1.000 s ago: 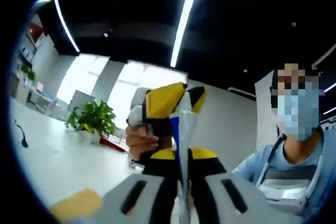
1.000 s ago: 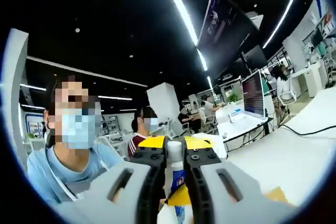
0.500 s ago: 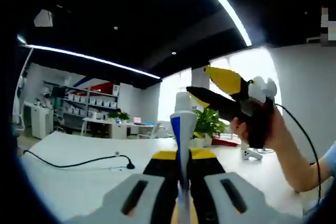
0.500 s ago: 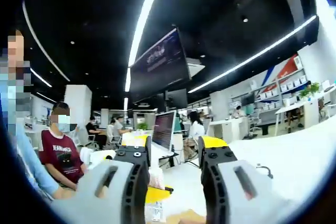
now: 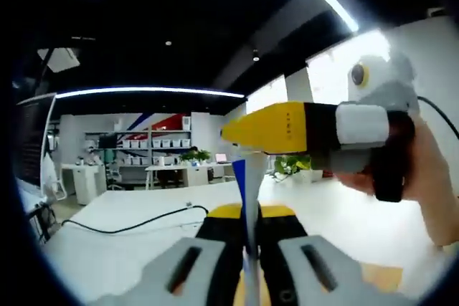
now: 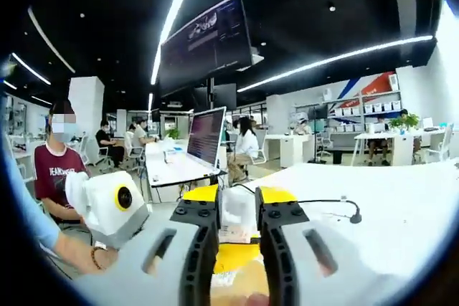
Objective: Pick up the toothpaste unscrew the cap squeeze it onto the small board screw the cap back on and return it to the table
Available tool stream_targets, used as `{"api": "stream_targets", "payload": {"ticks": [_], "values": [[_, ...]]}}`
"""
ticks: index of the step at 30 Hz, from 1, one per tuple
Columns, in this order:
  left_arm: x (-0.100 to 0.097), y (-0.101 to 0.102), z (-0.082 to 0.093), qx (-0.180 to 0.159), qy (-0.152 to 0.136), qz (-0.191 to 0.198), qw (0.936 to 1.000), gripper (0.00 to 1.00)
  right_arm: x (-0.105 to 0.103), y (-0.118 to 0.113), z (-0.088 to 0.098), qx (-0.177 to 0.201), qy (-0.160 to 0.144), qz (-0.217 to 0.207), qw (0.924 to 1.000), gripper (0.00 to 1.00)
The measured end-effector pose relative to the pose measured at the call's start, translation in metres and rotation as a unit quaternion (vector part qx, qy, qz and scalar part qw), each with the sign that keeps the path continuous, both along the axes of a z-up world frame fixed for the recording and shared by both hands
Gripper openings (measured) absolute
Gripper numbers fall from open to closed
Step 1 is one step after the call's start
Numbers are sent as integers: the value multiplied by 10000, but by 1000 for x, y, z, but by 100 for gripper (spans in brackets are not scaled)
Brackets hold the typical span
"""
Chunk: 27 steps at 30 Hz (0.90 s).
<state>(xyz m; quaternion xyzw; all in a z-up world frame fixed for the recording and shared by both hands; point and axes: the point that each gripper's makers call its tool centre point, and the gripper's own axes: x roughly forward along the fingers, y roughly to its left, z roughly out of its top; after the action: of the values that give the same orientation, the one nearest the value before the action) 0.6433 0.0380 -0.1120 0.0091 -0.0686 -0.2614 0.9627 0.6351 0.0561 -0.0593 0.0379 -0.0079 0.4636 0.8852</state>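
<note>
The white toothpaste tube [image 5: 248, 177] with a blue stripe stands upright between the jaws of my left gripper [image 5: 247, 214], which is shut on it. My right gripper [image 5: 240, 132] reaches in from the right, held by a hand, and its yellow tips cover the top of the tube. In the right gripper view the tube's white top end [image 6: 237, 218] sits between the narrowed jaws of my right gripper [image 6: 239, 195], which is shut on the cap end. The left gripper's yellow tips [image 6: 237, 256] show just below it. The tan small board [image 5: 381, 277] lies on the white table, also seen underneath the grippers [image 6: 240, 288].
A black cable [image 5: 136, 223] runs across the white table [image 5: 107, 249]; the cable [image 6: 326, 202] also crosses the table in the right gripper view. Desks with monitors and seated people are at the back left [image 6: 193, 148]. A person's hand [image 6: 79, 256] holds the left gripper.
Both views have swung round. My right gripper, open and off the tube half a second ago, has come back over the tube's top and closed its jaws on it.
</note>
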Motion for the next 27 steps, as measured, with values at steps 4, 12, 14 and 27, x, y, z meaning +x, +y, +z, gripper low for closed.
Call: {"api": "stream_targets", "payload": {"ticks": [4, 12, 14, 27], "values": [[-4, 0, 2, -56, -29, -117, 9999, 4, -2, -7, 6, 216, 276, 111, 9993, 13], [-7, -6, 3, -5, -123, -257, 9996, 4, -8, -10, 6, -69, 311, 242, 9992, 12], [-9, -7, 4, -41, -152, -389, 9991, 4, -11, -9, 6, -85, 347, 370, 9987, 12], [-51, -33, 20, -1719, 771, -3406, 9211, 4, -41, -4, 22, 114, 234, 1877, 9819, 12]]}}
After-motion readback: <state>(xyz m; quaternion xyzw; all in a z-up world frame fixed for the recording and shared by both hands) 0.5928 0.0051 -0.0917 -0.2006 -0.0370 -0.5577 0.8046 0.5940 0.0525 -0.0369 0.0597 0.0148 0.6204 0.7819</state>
